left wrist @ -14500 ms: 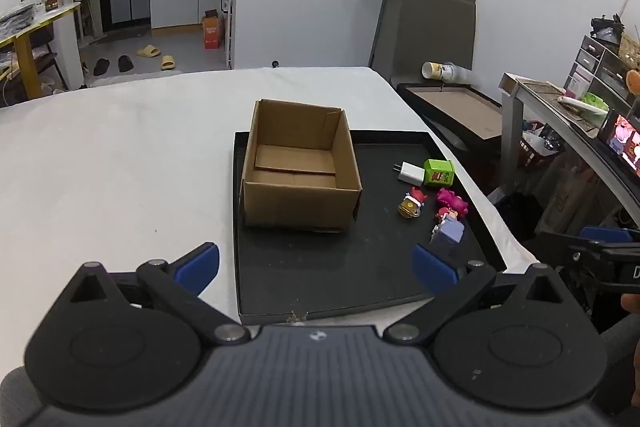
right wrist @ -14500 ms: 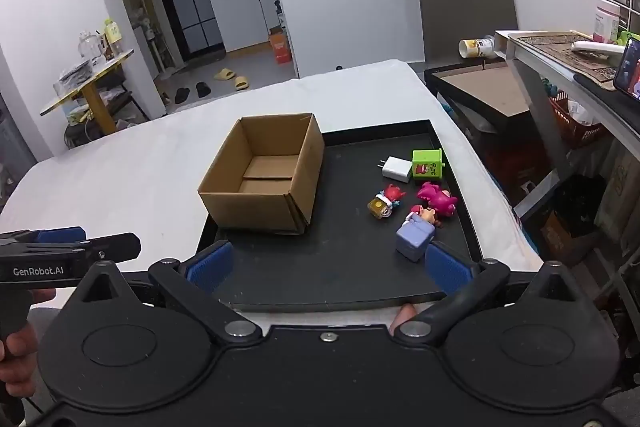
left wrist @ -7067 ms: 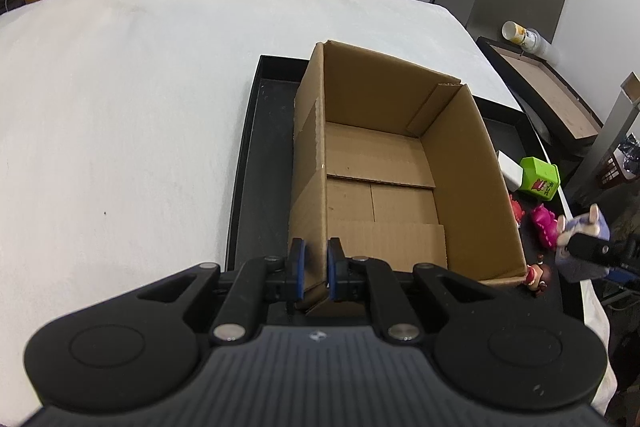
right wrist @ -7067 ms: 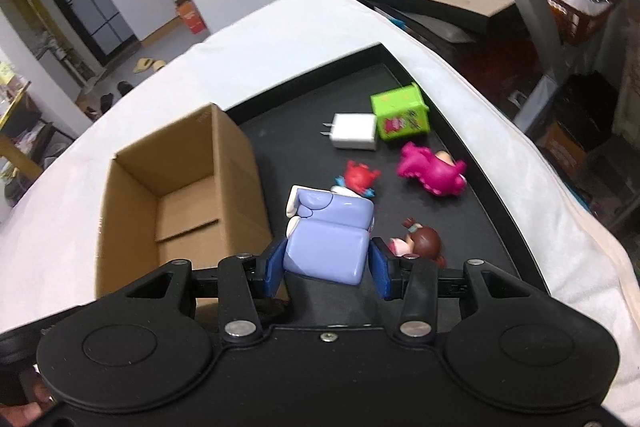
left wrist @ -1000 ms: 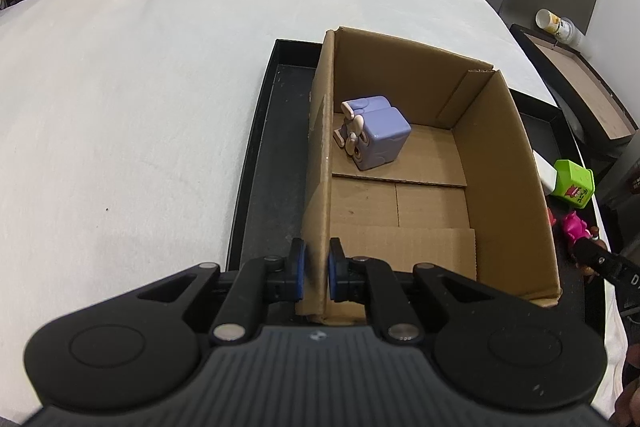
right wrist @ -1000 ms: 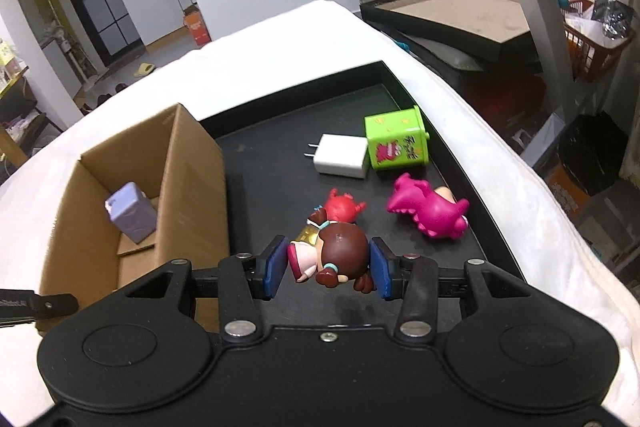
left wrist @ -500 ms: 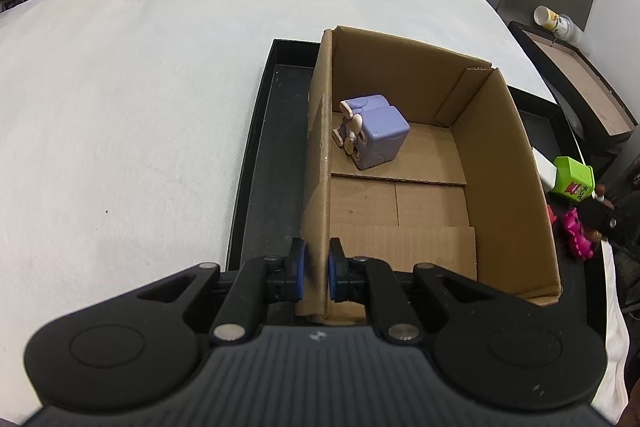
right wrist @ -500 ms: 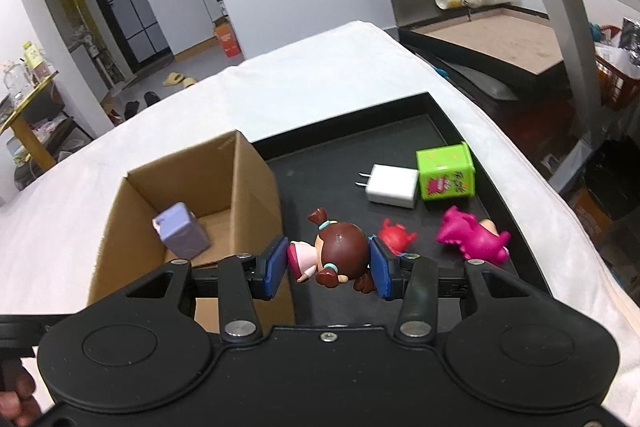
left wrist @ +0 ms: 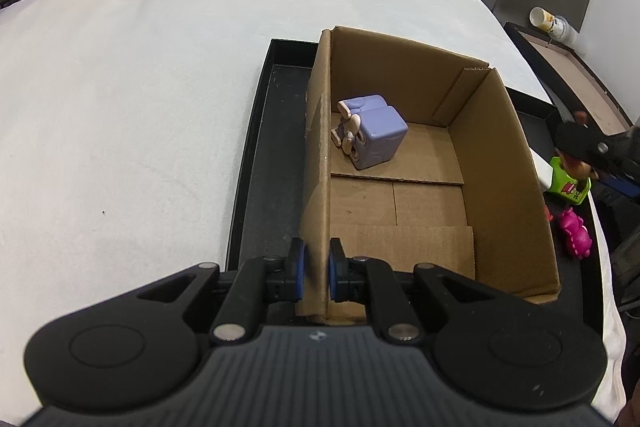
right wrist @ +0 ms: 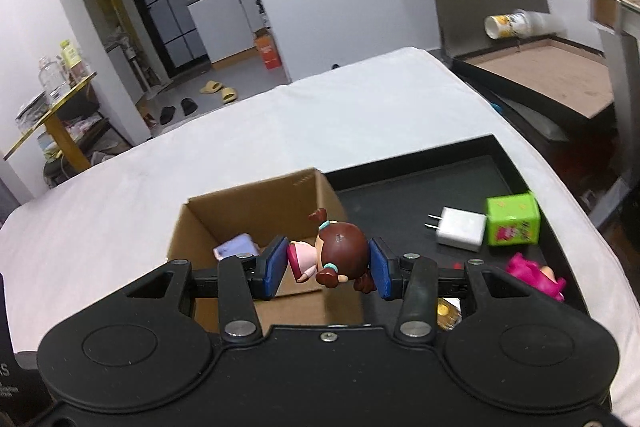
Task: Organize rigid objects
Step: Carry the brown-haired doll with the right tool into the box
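Right wrist view: right claw (right wrist: 328,261) grips one doll (right wrist: 334,257); one purple toy (right wrist: 236,246), perhaps partly hidden, in one box (right wrist: 256,205).

Two black plastic grippers: left gripper (left wrist: 316,273), right gripper (right wrist: 327,267), blue pads, silver screws, ribbed grey housing

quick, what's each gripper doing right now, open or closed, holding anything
Left gripper: closed, clamped on the near corner wall of the cardboard box.
Right gripper: closed on the brown-haired doll figurine.
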